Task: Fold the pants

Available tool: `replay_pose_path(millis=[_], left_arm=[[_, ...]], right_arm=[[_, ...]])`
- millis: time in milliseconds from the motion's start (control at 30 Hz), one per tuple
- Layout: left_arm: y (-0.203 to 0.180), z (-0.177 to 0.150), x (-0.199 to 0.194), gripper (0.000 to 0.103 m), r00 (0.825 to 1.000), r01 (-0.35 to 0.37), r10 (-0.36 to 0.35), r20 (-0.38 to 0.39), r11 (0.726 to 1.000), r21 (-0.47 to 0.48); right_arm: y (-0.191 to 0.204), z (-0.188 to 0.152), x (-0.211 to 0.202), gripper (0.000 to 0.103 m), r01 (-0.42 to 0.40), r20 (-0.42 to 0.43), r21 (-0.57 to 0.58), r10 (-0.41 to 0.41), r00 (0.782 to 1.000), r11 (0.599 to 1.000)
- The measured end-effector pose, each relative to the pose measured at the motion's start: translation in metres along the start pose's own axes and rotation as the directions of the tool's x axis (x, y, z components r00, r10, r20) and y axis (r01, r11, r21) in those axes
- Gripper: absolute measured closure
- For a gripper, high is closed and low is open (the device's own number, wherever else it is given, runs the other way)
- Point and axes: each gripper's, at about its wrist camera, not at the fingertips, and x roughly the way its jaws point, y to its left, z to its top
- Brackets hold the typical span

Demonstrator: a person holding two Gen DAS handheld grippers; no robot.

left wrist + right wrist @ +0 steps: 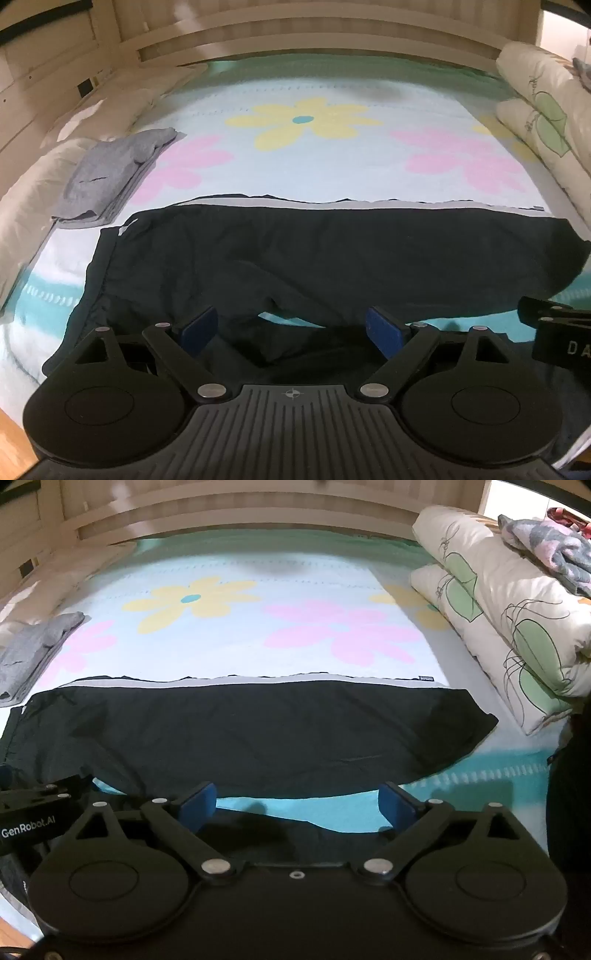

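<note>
Black pants (295, 254) with a grey side stripe lie flat across the flowered bed sheet, one leg stretched left to right; they also show in the right wrist view (258, 734). A second part of the pants bunches near the bed's front edge under both grippers. My left gripper (291, 330) is open, its blue pads just above the bunched black cloth near the crotch. My right gripper (299, 805) is open, hovering over the near leg's edge (295, 834) and a strip of teal sheet. Each gripper's side shows in the other's view.
A folded grey garment (107, 177) lies at the left of the bed by a pillow (29, 206). Rolled quilts (509, 620) with green print stack along the right side. A wooden headboard (295, 33) runs along the far edge.
</note>
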Motion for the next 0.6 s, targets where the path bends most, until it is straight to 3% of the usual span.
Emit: replay_pose_path(millis=[133,600], left_arm=[[-0.005,-0.003,-0.004,0.016,1.0,-0.002,0.002,0.022,1.0,0.003],[0.001,-0.001,0.004,0.016,1.0,0.006,-0.006,-0.014,1.0,-0.007]], right_arm=[[-0.002,0.004,-0.001,0.008,-0.007,-0.011,-0.002,0.007,1.0,1.0],[-0.002,-0.002,0.007,0.008,-0.022,-0.031,0.011,0.022,0.999,1.0]])
